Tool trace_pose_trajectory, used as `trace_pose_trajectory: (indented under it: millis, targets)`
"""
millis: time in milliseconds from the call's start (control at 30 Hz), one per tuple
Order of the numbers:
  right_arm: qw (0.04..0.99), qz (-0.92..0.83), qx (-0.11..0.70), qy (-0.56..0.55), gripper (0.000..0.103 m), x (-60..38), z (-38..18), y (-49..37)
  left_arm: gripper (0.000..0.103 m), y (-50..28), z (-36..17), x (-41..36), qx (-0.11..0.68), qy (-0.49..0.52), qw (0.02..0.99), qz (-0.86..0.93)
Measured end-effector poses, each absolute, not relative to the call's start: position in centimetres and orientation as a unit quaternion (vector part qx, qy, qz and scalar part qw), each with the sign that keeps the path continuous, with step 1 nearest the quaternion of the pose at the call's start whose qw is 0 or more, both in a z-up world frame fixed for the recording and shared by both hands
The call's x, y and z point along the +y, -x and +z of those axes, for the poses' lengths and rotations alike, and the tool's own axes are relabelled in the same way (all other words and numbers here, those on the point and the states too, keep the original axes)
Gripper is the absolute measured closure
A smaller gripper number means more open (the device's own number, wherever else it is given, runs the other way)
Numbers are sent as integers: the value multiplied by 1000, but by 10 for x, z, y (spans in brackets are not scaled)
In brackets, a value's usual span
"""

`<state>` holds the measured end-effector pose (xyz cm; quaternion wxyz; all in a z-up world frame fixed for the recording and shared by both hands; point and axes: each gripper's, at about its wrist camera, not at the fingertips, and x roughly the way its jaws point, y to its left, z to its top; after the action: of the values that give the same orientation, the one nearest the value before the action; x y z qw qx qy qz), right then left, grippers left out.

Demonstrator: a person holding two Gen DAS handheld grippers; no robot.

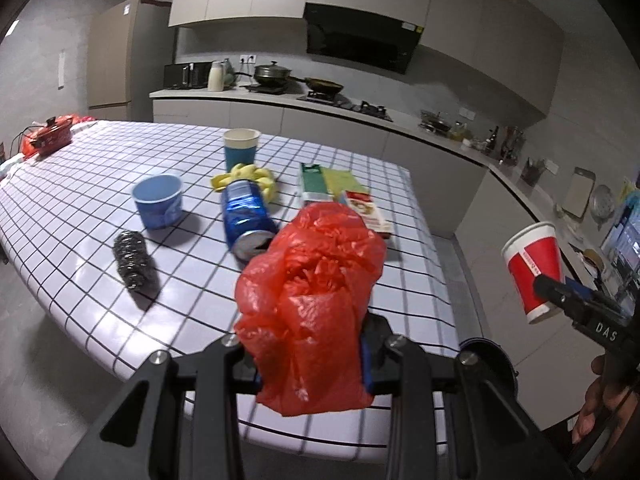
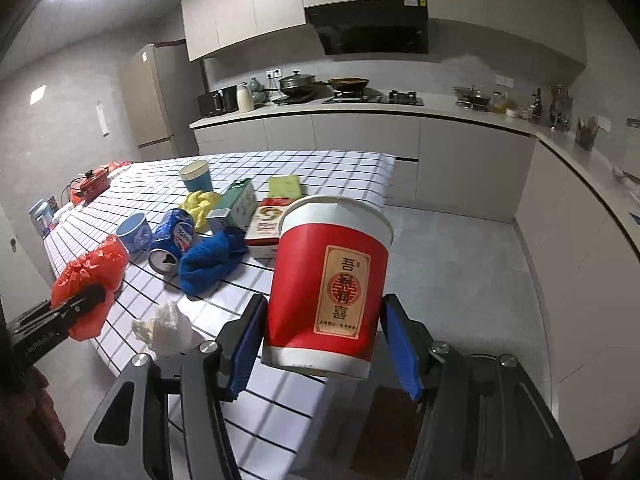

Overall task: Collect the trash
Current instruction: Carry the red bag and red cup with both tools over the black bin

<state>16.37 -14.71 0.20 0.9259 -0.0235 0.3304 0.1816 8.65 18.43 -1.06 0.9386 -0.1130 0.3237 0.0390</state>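
I have two pieces of trash in hand above the near edge of the bench (image 1: 80,184) with its white, black-gridded cloth: my left gripper (image 1: 310,360) is clamped on a crumpled red plastic bag (image 1: 312,280), and my right gripper (image 2: 322,340) squeezes a red paper cup with a white rim (image 2: 328,280), held upright just off the bench's near right corner. I judge this the carry step, both loads lifted and ready to go to a bin, which neither view shows. More remains on the bench: behind the bag lies a dented blue drinks can (image 1: 246,216) on its side; left of the can stand a short blue tub (image 1: 158,200) and a dark steel-wool scourer (image 1: 132,258), and beyond it a tall blue paper cup (image 1: 240,148). A crumpled white tissue (image 2: 166,328) sits at the near edge. Next I must find the bin, keep the cup level, and not loosen either grip early.
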Motion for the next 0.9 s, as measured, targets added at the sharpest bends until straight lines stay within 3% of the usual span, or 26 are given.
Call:
trace_pose_trajectory:
  millis: [900]
  targets:
    - [934,85,347,15,43,-334,-16,-122,68,-107,-34,7,360,66,925,-104]
